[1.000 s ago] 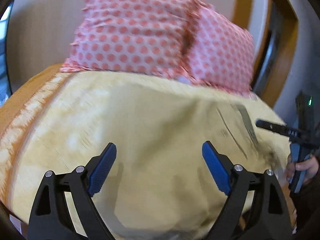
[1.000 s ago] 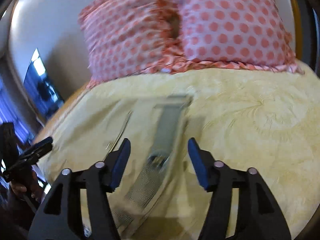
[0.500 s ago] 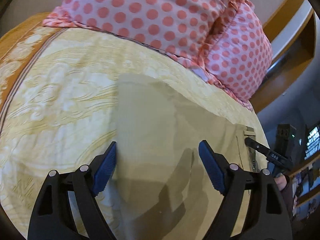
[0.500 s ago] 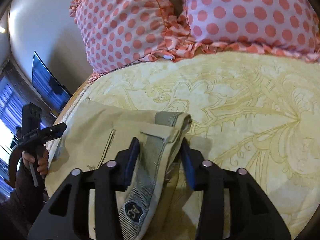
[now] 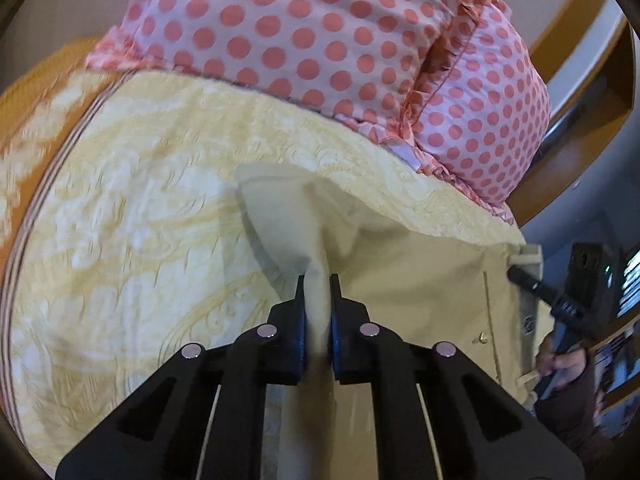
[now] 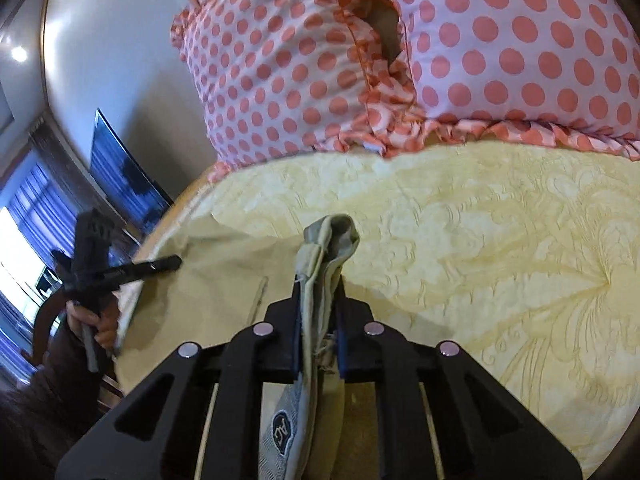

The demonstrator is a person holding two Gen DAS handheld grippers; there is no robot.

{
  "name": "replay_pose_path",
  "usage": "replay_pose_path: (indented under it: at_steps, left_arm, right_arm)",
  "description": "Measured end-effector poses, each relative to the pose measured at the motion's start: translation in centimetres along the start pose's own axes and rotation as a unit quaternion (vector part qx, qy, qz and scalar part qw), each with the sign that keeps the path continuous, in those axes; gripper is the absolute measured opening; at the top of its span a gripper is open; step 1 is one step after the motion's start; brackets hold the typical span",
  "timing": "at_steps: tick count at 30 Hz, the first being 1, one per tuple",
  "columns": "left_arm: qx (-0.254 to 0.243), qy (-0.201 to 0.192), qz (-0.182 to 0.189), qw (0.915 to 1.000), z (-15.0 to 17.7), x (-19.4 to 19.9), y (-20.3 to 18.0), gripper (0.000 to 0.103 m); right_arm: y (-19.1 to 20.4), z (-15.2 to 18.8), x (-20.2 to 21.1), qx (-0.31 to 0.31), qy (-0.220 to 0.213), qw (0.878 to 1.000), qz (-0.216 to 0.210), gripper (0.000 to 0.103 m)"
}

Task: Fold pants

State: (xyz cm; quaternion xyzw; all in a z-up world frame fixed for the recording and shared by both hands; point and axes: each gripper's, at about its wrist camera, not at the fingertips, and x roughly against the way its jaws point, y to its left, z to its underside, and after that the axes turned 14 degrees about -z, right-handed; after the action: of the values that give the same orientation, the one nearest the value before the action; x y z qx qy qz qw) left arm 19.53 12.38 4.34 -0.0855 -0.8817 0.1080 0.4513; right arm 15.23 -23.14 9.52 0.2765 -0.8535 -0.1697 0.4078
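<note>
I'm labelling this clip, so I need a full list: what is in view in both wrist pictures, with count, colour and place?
pants: one, beige, lying on the bedspread, pinched up at two spots
waistband: one, grey-lined, lifted in the right claw
bedspread: one, yellow patterned with an orange border, covering the bed
pillows: two, pink with red dots, at the head of the bed
screen: one, dark blue, by the wall in the right view
left claw: black with blue pads, shut on a pants fold
right claw: black with blue pads, shut on the waistband
left hand: gripping its handle, left edge of the right view
</note>
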Motion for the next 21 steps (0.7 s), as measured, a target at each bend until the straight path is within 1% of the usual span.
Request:
replay_pose_path:
  at_steps: [2,5,7,8,10,11,12,13,14,15,16,17,18,19,20,21]
  left_arm:
    - [-0.006,-0.004,0.000,1.0000,-1.5,-0.3,-0.6,0.008]
    - [-0.002,-0.026,-0.006,0.9997,-4.9,-1.5,-2.1,0.008]
    - [-0.004,-0.036,-0.011,0.9993,-6.8,-2.6,-3.0,0.008]
    - [-0.013,-0.043,-0.020,0.9988,-8.0,-3.6,-3.7,0.008]
    - [-0.010,-0.032,-0.027,0.9991,-9.0,-5.4,-4.1,0.009]
    - [-0.005,-0.019,-0.032,0.9993,-9.1,-6.4,-4.2,0.009]
    - [0.004,-0.005,-0.045,0.9989,-8.8,-7.6,-4.0,0.009]
    - [0.006,-0.002,-0.052,0.9986,-8.5,-8.0,-4.0,0.011]
    - [0.000,-0.007,-0.062,0.9980,-7.9,-8.4,-4.0,0.012]
    - [-0.006,-0.013,-0.068,0.9976,-7.6,-8.3,-4.0,0.016]
    - [-0.011,-0.018,-0.072,0.9972,-7.4,-8.1,-4.0,0.016]
    - [-0.014,-0.021,-0.077,0.9967,-7.3,-7.6,-4.1,0.017]
    - [-0.019,-0.029,-0.090,0.9953,-7.2,-6.7,-4.3,0.017]
    - [-0.026,-0.040,-0.099,0.9939,-6.9,-5.4,-4.4,0.018]
    - [-0.033,-0.052,-0.101,0.9930,-6.6,-4.4,-4.5,0.022]
    - [-0.041,-0.076,-0.101,0.9911,-5.8,-2.3,-4.7,0.033]
  right_arm:
    - [-0.3,-1.4,0.1,0.006,-0.012,1.000,0.004,0.012]
    - [-1.6,-3.5,-0.1,0.005,-0.032,0.999,0.018,0.012]
    - [-3.0,-5.1,-0.2,0.002,-0.044,0.998,0.034,0.012]
    - [-4.0,-5.9,-0.5,0.003,-0.047,0.998,0.051,0.012]
    - [-5.7,-6.4,-1.2,-0.003,-0.042,0.997,0.068,0.012]
    - [-6.9,-6.4,-2.0,-0.013,-0.027,0.996,0.082,0.012]
    - [-7.9,-6.0,-2.8,-0.024,-0.010,0.995,0.095,0.013]
    - [-8.7,-5.3,-3.7,-0.034,0.004,0.993,0.110,0.018]
    - [-8.9,-4.9,-4.1,-0.034,0.007,0.992,0.117,0.025]
    - [-9.1,-4.7,-4.0,-0.039,0.007,0.992,0.119,0.027]
    - [-8.9,-4.6,-3.7,-0.042,0.005,0.991,0.129,0.039]
    - [-8.7,-4.6,-3.3,-0.041,0.006,0.988,0.148,0.057]
    - [-8.2,-4.5,-2.8,-0.039,0.005,0.986,0.165,0.060]
    - [-7.0,-4.1,-1.5,-0.030,-0.008,0.985,0.168,0.064]
    - [-6.1,-3.8,-0.6,-0.025,-0.020,0.987,0.157,0.070]
    - [-4.9,-3.2,0.6,-0.022,-0.034,0.990,0.132,0.074]
